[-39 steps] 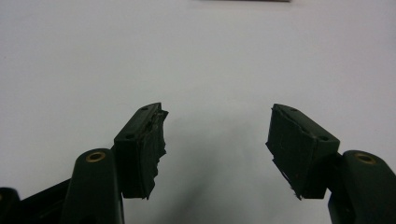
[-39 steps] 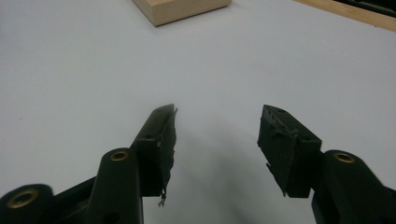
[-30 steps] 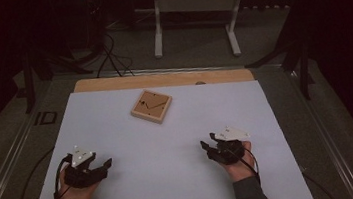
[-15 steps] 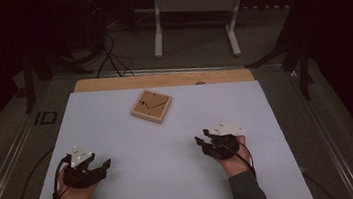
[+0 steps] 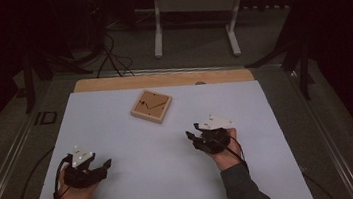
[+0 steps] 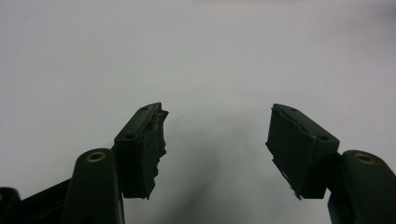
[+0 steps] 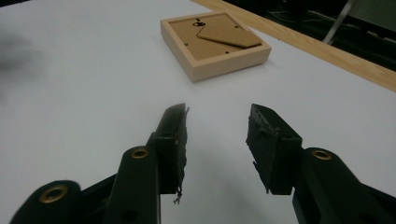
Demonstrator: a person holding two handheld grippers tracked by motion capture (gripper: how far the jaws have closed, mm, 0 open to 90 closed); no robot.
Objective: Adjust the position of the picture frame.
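The right gripper [image 5: 195,136], jaws apart after narrowing slightly, aims at a square pale wooden picture frame [image 5: 151,106] lying face-down on the white desk [image 5: 273,169], while the left gripper [image 5: 102,167] rests open.

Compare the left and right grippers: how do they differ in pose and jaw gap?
The left gripper faces bare white table; the right gripper points at the wooden frame. In the high view, the right gripper sits farther up the table, nearer the frame. The left's jaws stand wider; the right's have just been closing. Both are open and hold nothing.
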